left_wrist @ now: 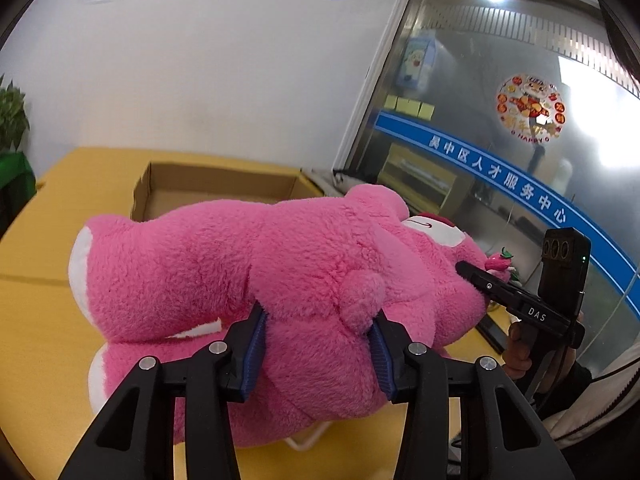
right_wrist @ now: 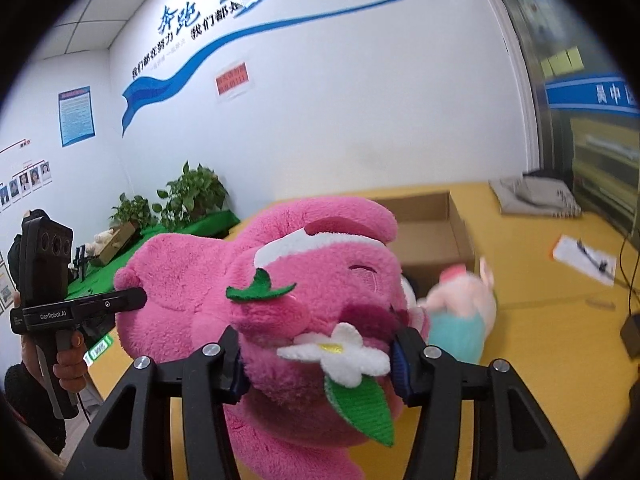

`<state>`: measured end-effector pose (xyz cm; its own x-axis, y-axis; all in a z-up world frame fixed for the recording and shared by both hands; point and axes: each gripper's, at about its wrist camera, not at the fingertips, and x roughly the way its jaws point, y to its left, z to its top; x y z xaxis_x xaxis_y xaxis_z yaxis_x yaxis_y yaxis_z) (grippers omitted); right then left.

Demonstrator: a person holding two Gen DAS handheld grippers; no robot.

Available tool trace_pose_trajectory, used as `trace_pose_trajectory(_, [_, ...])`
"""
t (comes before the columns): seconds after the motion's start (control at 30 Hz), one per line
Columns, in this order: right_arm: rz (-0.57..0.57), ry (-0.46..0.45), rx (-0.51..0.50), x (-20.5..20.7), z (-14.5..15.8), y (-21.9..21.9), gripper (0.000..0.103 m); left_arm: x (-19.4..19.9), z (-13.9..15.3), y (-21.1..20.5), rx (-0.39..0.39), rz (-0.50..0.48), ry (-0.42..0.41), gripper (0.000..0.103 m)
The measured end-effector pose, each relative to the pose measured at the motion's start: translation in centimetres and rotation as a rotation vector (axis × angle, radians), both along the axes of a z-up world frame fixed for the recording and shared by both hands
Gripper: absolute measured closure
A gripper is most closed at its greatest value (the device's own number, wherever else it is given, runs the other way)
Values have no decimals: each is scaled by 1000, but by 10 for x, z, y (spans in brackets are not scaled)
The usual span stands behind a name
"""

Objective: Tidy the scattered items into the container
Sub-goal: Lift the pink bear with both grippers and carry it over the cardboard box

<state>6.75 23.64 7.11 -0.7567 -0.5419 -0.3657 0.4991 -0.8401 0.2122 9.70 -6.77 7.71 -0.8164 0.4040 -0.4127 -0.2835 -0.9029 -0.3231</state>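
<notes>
A big pink plush bear (left_wrist: 248, 272) hangs sideways above the yellow table (left_wrist: 36, 320), held from both ends. My left gripper (left_wrist: 318, 344) is shut on its rear body near the tail. My right gripper (right_wrist: 318, 356) is shut on its head (right_wrist: 320, 280), by the white flower; its black finger (left_wrist: 486, 282) shows in the left wrist view at the bear's head. An open cardboard box (left_wrist: 216, 188) stands behind the bear, its inside partly hidden; it also shows in the right wrist view (right_wrist: 432, 236).
A small pink and teal plush toy (right_wrist: 464, 316) lies by the box. A grey notebook (right_wrist: 536, 196), a white paper (right_wrist: 584, 258) and a black cable (right_wrist: 626, 276) lie on the table's right side. Potted plants (right_wrist: 192, 196) stand on a green shelf at the left.
</notes>
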Motion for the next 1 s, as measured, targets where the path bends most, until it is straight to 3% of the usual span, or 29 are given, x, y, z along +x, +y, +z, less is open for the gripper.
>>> trace_pose_trajectory(0.33, [-14,148,-3,-89,60,-27,50,-117,63,-33,-39,-21,70,54])
trace_pose_trajectory(0.6, [-34,127,-19,-216,85,-46,50,-264,80,-55,-59,-13,24,54])
trace_pose_trajectory(0.73, [-69,67,-22,-279,70,-47,50,-344,64,-54,-79,-27,-59,54])
trace_pose_trajectory(0.87, [-114,-19,22,-340,34,-50,50,-418,12,-46,-104,-27,-207,58])
trace_pose_trajectory(0.9, [-125,-50,39,-355,22,-51,50,-432,-6,-44,-109,-28,-247,69])
trace_pose_trajectory(0.93, [-135,-81,54,-368,12,-54,50,-442,-19,-43,-106,-34,-275,86])
trace_pose_trajectory(1.0, [-137,-154,94,-393,-12,-60,50,-462,-47,-38,-62,-86,-337,91])
